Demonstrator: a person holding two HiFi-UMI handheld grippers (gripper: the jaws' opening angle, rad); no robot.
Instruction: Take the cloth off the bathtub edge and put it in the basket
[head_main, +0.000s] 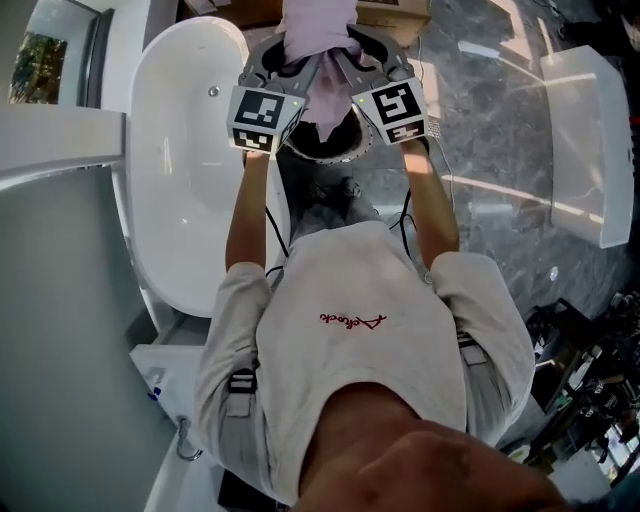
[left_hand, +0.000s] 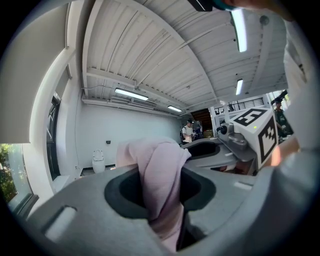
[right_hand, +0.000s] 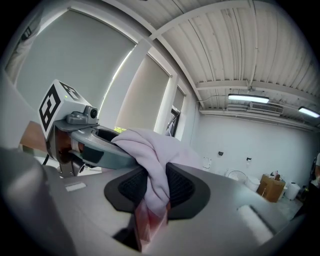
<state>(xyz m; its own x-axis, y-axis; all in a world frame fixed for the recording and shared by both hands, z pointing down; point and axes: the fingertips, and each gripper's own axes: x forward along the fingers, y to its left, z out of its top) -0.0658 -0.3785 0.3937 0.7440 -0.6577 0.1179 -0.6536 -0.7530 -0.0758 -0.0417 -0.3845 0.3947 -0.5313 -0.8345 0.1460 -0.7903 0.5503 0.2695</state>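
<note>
The left gripper (left_hand: 162, 200) has its fingers (left_hand: 122, 192) pinched on a fold of the cloth (left_hand: 160, 170), which fills the narrow gap between the dark pads and bulges up above them. The right gripper (right_hand: 155, 192) does the same: its fingers (right_hand: 182, 187) are clamped on another part of the cloth (right_hand: 150, 150), with a pleat squeezed down between the ribbed pads and the rest draped over the top towards the left gripper (right_hand: 75, 130).

In the head view the two grippers, left (head_main: 285, 70) and right (head_main: 352, 62), sit close together at the far end of the person's outstretched arms. The cloth (head_main: 318, 30) is bunched between them, held up in the air and clear of the bathtub (head_main: 190, 150).

The cloth is pale pink, soft and creased, gathered into thick folds where it is gripped.

Just near of the grippers, between their two marker cubes, stands the basket (head_main: 300, 152), round with a dark rim and a dark inside. The cloth's lower end shows over its opening; what else the basket holds cannot be made out. The white bathtub lies to the left of the basket, and grey marbled floor (head_main: 500, 120) spreads to the right.
</note>
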